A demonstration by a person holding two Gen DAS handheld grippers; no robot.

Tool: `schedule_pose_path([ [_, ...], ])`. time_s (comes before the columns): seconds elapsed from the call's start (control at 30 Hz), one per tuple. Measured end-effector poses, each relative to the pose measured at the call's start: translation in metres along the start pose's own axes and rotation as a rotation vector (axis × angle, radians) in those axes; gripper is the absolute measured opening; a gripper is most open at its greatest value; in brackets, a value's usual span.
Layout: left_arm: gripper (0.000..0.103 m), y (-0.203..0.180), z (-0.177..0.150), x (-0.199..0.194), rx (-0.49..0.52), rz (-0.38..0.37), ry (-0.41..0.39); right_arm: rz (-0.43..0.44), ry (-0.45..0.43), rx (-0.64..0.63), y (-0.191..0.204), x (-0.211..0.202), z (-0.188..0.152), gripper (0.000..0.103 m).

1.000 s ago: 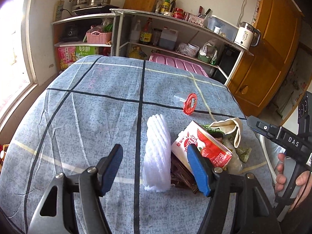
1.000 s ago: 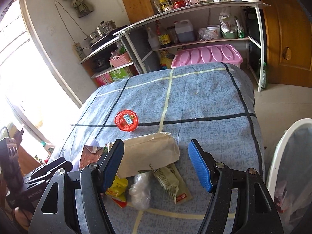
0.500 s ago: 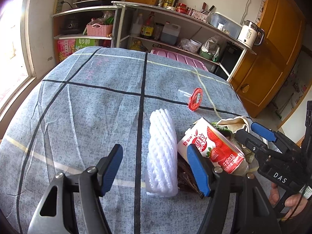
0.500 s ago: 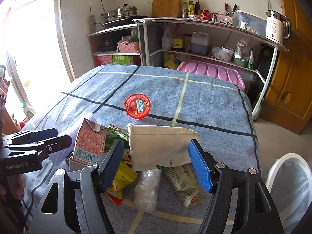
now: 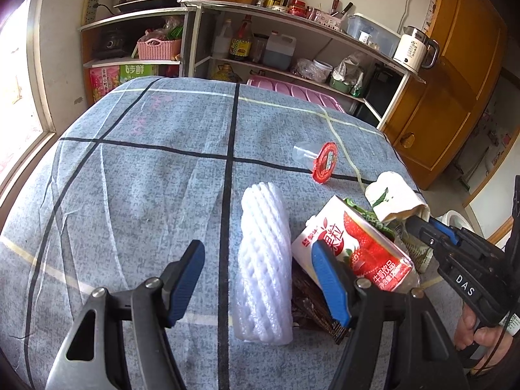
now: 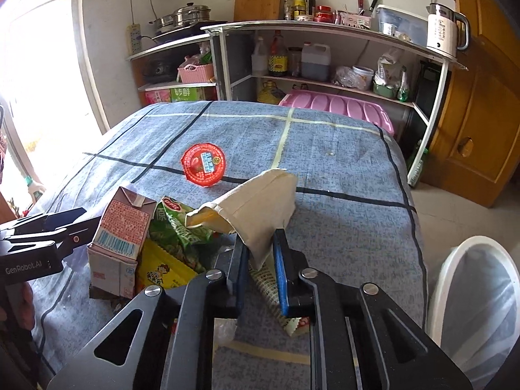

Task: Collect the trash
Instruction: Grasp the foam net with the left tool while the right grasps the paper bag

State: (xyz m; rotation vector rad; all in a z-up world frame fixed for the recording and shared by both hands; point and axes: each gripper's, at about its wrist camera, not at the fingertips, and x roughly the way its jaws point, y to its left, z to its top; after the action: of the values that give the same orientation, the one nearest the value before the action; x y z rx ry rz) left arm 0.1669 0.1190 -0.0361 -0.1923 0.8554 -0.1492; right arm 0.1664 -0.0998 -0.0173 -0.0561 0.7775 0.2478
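A pile of trash lies on the blue checked tablecloth (image 5: 146, 178). My right gripper (image 6: 258, 243) is closing its jaws on a beige paper bag (image 6: 260, 201); the pads pinch its near end and the bag stands crumpled and tilted up. In the left wrist view that bag (image 5: 390, 195) sticks out of the right gripper (image 5: 419, 224). My left gripper (image 5: 256, 250) is open above a white foam net (image 5: 263, 260), beside a strawberry milk carton (image 5: 357, 247). A red-lidded cup (image 6: 204, 162) lies alone further back. Green (image 6: 175, 227) and yellow (image 6: 162, 266) wrappers lie under the bag.
A white-rimmed bin with a clear liner (image 6: 455, 276) stands off the table's right edge. Shelves with bottles, pots and a kettle (image 6: 445, 29) line the far wall. A pink tub (image 6: 338, 110) sits behind the table. A wooden door (image 6: 481, 113) is at right.
The right gripper's jaws have gone from wide apart to pinched on the paper bag, which now stands bunched up off the pile. The left gripper has hardly moved.
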Motion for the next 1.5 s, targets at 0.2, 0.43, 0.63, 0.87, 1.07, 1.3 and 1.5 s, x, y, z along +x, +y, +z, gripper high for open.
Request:
schedule_pose_path([
  [0.2, 0.07, 0.002, 0.001, 0.002, -0.016, -0.002, -0.002, 0.02, -0.016, 0.056, -0.012, -0.003, -0.002, 0.009],
  [0.43, 0.062, -0.001, 0.002, 0.01, 0.002, -0.016, 0.01, 0.022, -0.05, 0.09, -0.019, -0.013, -0.004, 0.008],
  [0.63, 0.051, -0.002, 0.001, 0.016, 0.006, -0.007, 0.026, 0.03, -0.059, 0.102, -0.021, -0.017, -0.006, 0.008],
  [0.87, 0.033, -0.002, -0.001, 0.008, 0.005, 0.002, 0.01, 0.04, -0.065, 0.108, -0.024, -0.02, -0.009, 0.008],
  [1.07, 0.03, -0.004, -0.001, -0.004, 0.009, 0.008, -0.012, 0.042, -0.086, 0.116, -0.027, -0.029, -0.011, 0.008],
  [1.3, 0.029, -0.018, -0.003, -0.024, 0.033, -0.001, -0.039, 0.04, -0.117, 0.125, -0.032, -0.047, -0.015, 0.008],
  [1.5, 0.029, -0.038, -0.004, -0.046, 0.064, -0.029, -0.082, 0.034, -0.15, 0.146, -0.044, -0.069, -0.02, 0.008],
])
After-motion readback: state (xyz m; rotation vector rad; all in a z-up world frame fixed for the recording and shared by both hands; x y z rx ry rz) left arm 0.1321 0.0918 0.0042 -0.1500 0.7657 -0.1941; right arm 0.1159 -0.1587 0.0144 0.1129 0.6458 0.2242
